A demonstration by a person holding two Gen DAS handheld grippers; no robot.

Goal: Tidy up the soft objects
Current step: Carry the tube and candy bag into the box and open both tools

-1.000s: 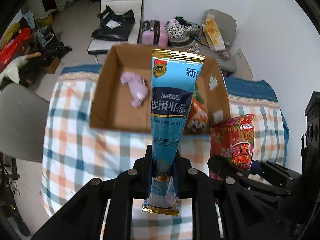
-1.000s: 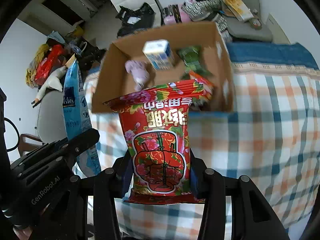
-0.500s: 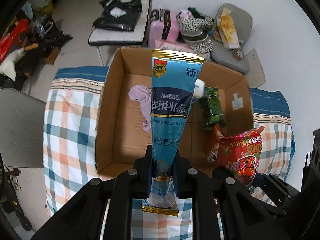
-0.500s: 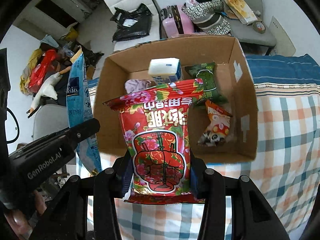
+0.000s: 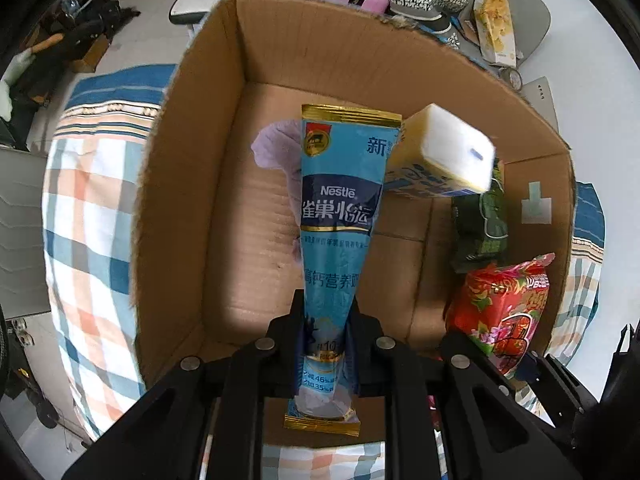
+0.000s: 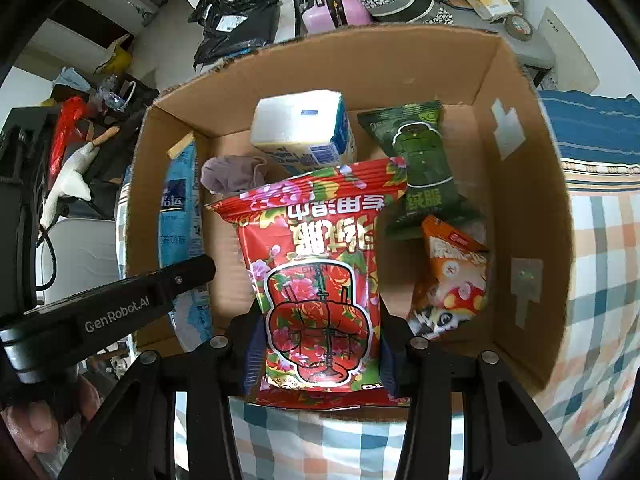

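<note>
My left gripper [image 5: 326,336] is shut on a blue Nestle pouch [image 5: 340,216] and holds it upright over the left half of the open cardboard box [image 5: 188,184]. My right gripper [image 6: 318,344] is shut on a red flowered snack bag [image 6: 316,264], held over the box's [image 6: 532,208] near middle. The red bag also shows in the left wrist view [image 5: 504,312], and the blue pouch in the right wrist view [image 6: 178,216]. Inside the box lie a white tissue pack [image 6: 300,132], a purple cloth [image 6: 230,174], a green snack bag [image 6: 420,160] and an orange snack bag [image 6: 452,276].
The box stands on a checked cloth [image 6: 600,280] over a table. Behind it are a white chair with black bags [image 6: 236,24], a pink case [image 6: 332,4] and a grey chair with clutter [image 5: 500,20]. More clutter lies on the floor at the left [image 6: 76,152].
Both grippers have moved forward and down with their packets, from before the box's near wall to over its inside. The box now fills both views.
</note>
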